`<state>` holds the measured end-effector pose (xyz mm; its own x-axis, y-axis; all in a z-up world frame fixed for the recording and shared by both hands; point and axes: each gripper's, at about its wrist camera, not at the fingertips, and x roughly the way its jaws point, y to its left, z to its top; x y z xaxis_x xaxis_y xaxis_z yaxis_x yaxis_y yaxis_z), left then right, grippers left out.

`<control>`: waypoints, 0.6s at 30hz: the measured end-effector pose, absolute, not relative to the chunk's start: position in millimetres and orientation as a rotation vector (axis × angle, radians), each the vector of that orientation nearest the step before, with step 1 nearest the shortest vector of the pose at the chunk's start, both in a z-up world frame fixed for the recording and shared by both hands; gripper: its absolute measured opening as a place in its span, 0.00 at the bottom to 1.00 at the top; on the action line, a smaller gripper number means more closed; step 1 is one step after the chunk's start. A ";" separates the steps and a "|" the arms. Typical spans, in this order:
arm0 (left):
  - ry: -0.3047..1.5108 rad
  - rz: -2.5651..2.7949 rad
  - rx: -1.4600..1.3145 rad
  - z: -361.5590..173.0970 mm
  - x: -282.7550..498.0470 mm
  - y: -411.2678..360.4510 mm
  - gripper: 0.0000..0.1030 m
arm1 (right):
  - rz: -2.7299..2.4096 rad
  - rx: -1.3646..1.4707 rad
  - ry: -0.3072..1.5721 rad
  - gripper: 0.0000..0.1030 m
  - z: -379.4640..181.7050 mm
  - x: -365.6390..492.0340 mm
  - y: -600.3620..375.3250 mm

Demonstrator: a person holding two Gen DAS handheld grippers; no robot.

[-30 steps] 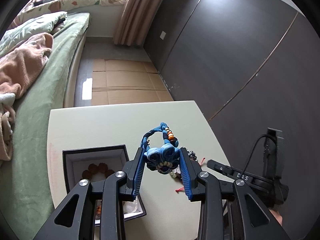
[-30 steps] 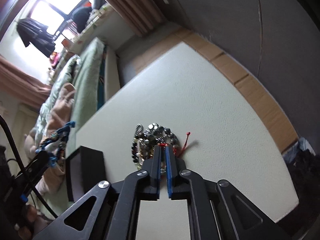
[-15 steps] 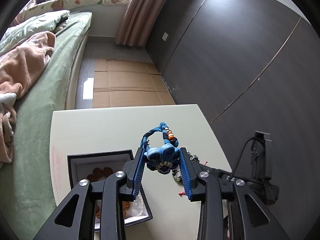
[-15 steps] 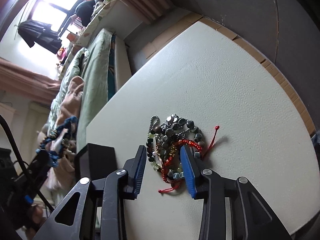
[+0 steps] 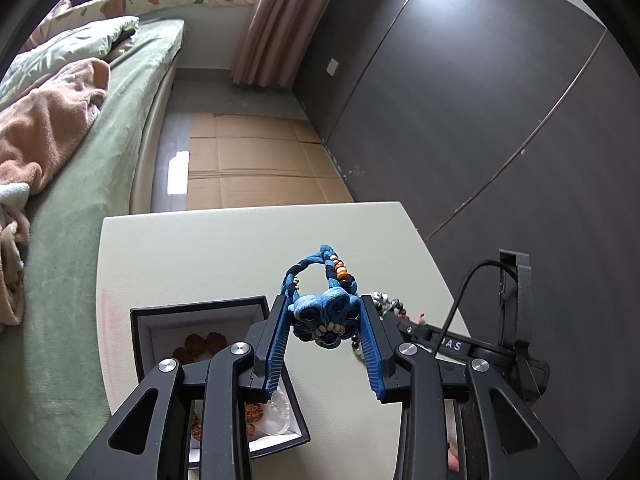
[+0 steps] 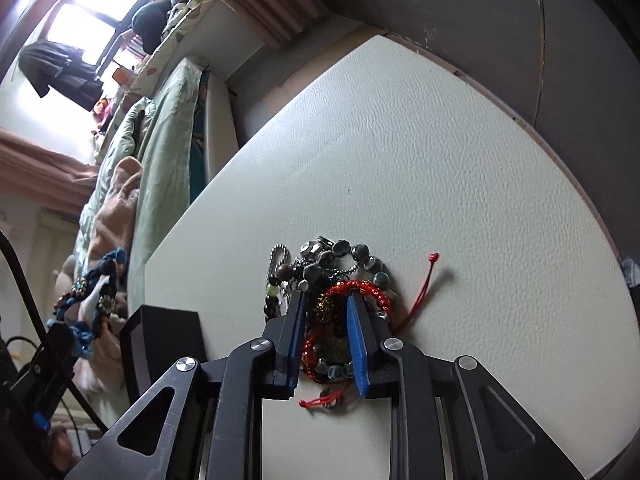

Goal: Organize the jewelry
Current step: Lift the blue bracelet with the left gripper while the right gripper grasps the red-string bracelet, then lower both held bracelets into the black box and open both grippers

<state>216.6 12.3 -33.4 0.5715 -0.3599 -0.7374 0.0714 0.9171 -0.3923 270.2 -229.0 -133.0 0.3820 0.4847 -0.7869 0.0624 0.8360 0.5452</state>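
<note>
Left wrist view: our left gripper (image 5: 325, 338) carries the blue braided bracelet (image 5: 325, 309), its padded cluster clamped between the two blue-lined fingers (image 5: 276, 344), the beaded loop rising above them at mid-frame. Below and to the left lies the open jewelry box (image 5: 200, 312), dark-walled and white-lined, with brown bead pieces already inside. The bracelet hangs over the pale counter (image 5: 224, 252) just right of the box, not over its cavity.

Right wrist view: our right gripper (image 6: 326, 326) is down on the tangled pile of jewelry (image 6: 332, 276) at lower centre. Its fingers stand narrow and have just been closing, with the red beaded cord bracelet (image 6: 362, 289) and some dark beads between them. We cannot tell whether the pads already press firmly on the strands or only bracket them. A red tail of cord runs out to the right, and grey stone beads and a ball chain lie tangled above the fingertips.

We judge the step to be twofold: one piece awaits deposit, and a second is being picked. Next, the left hand needs to travel toward the lower left and release over the box. The right hand needs to finish closing, then lift slowly, since neighbouring strands may be dragged along.
</note>
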 end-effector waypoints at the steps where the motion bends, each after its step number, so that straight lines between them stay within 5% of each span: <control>1: 0.932 -0.258 -0.338 -33.2 216.4 11.8 0.35 | 0.277 0.534 1.154 0.17 -132.0 269.3 -228.9; 3: 0.932 -0.257 -0.336 -33.4 216.3 12.3 0.35 | 0.264 0.522 1.139 0.10 -128.0 266.1 -230.6; 18: 0.911 -0.246 -0.329 -19.3 207.7 15.6 0.35 | 0.388 0.631 1.011 0.10 -78.8 236.7 -251.2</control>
<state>207.7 15.6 -19.3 0.5908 -0.3450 -0.7293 0.0692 0.9223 -0.3803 236.7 -251.2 -78.8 0.4867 0.5733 -0.6591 -0.0144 0.7597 0.6502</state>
